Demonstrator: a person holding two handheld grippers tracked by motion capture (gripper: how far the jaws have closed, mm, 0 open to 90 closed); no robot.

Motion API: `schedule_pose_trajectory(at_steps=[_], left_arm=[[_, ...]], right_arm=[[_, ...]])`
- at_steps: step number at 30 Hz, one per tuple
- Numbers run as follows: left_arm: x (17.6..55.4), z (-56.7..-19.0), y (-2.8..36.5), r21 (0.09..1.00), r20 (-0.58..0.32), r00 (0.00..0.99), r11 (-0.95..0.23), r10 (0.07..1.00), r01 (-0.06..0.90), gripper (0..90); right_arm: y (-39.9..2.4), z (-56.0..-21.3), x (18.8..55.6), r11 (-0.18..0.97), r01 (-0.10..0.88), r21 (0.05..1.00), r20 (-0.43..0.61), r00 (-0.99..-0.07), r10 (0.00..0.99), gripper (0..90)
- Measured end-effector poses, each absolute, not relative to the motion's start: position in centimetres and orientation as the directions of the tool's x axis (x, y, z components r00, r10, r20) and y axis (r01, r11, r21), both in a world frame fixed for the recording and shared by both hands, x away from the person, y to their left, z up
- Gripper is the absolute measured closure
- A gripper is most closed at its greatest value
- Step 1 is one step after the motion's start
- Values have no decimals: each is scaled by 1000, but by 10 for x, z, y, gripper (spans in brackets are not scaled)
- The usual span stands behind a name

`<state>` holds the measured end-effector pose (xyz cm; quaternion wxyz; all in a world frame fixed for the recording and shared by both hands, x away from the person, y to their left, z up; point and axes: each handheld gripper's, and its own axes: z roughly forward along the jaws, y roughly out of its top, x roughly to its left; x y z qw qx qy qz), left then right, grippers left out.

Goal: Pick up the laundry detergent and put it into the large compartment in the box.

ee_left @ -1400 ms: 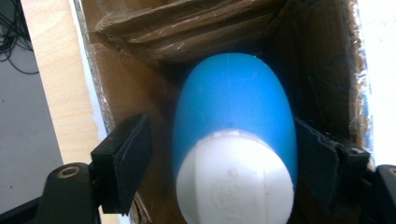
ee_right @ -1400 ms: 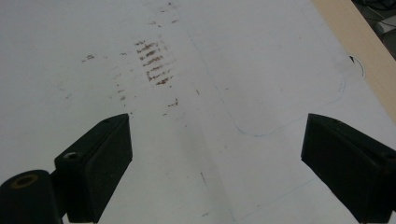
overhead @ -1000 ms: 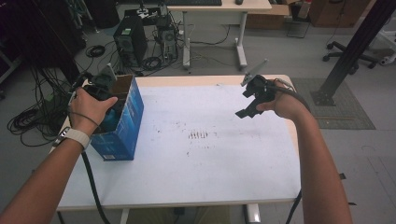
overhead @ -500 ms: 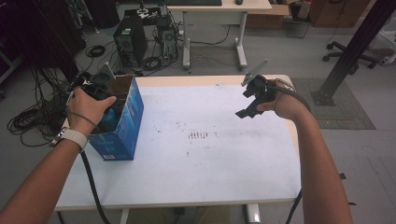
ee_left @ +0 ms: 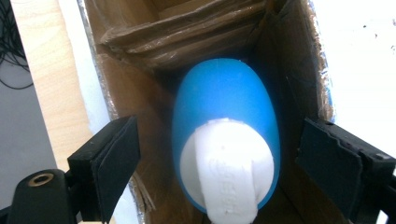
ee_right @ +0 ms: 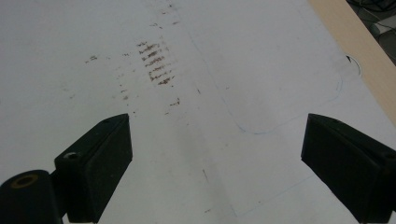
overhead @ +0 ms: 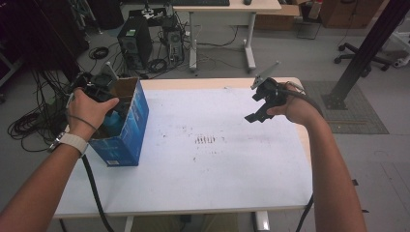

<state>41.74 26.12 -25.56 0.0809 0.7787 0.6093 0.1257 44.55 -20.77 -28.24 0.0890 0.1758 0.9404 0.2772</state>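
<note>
Blue bottle inside cardboard box, between walls.

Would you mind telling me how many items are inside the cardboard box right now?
1: a blue object with a white cap sits in the blue box. More may be hidden beneath it.

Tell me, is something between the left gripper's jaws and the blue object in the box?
Nothing visible is. The left gripper hangs open over the cardboard box, and the blue object lies directly between its jaws. Only the box walls stand close on both sides.
</note>
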Motion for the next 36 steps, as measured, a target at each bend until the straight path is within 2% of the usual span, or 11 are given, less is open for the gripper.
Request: schedule_pose_trajectory(at_steps=[36], left_arm=[[402, -218, 254, 309, 106, 307, -325, 946, 894, 117]], right_arm=[[-208, -277, 439, 786, 280, 551, -75, -922, 381, 92]])
